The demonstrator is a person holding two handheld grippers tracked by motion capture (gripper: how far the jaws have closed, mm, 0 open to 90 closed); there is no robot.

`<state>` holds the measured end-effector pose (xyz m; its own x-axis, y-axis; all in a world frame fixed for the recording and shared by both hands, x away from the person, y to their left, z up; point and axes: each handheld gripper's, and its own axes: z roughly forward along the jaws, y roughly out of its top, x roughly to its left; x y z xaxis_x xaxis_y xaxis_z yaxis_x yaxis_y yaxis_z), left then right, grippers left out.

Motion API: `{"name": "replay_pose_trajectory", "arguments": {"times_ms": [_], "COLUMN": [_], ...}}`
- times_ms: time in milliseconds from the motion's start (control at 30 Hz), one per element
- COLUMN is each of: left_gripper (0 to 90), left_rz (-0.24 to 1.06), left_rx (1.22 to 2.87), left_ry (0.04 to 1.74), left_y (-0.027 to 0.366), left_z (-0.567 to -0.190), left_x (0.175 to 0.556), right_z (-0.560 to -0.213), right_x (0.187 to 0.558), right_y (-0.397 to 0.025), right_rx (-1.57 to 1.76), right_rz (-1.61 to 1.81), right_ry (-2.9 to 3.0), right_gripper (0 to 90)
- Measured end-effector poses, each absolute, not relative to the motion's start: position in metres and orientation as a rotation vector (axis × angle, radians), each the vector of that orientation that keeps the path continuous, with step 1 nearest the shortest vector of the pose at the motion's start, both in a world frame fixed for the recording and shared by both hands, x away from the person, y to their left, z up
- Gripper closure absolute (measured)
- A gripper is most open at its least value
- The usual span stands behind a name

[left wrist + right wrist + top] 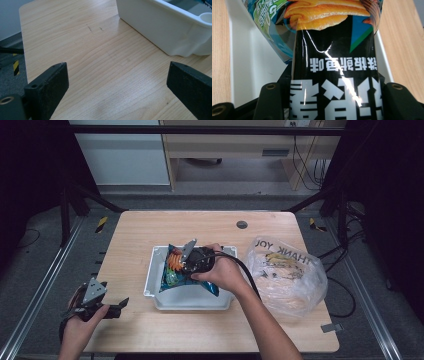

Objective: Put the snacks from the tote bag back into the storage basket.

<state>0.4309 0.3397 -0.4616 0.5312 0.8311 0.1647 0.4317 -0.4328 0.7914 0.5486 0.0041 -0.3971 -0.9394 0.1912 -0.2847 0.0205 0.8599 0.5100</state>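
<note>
Right gripper (pixel 186 262): it was squeezed tight on the chip bag (pixel 175 270), with one black jaw on each side of the bag in the right gripper view.
Chip bag: it was shiny, black and blue, with orange chips in its picture (pixel 332 50). It was held over the white bin (pixel 155 265), tilted, and it lay across the bin's open top.
Left gripper (pixel 114 308): its jaws stood wide apart with nothing between them. It was low over the table (pixel 150 330), near the left front corner.
White bin: it sat in the middle of the table. In the left gripper view its side wall (pixel 155 27) was ahead of the jaws.
Plastic bag (pixel 287 275): it was clear and lumpy, just to the right of the bin.
</note>
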Motion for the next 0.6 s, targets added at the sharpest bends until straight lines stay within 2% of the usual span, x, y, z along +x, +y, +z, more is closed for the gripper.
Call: {"name": "replay_pose_trajectory", "arguments": {"times_ms": [600], "left_gripper": [3.6], "left_rz": [0.727], "left_rx": [2.067], "left_ry": [1.022], "left_y": [0.3409], "left_z": [-0.4618], "left_x": [0.4313], "right_z": [-0.4061], "right_x": [0.5510], "right_y": [0.0017], "right_rx": [0.166], "right_rz": [0.757], "right_ry": [2.718], "right_gripper": [42.9]}}
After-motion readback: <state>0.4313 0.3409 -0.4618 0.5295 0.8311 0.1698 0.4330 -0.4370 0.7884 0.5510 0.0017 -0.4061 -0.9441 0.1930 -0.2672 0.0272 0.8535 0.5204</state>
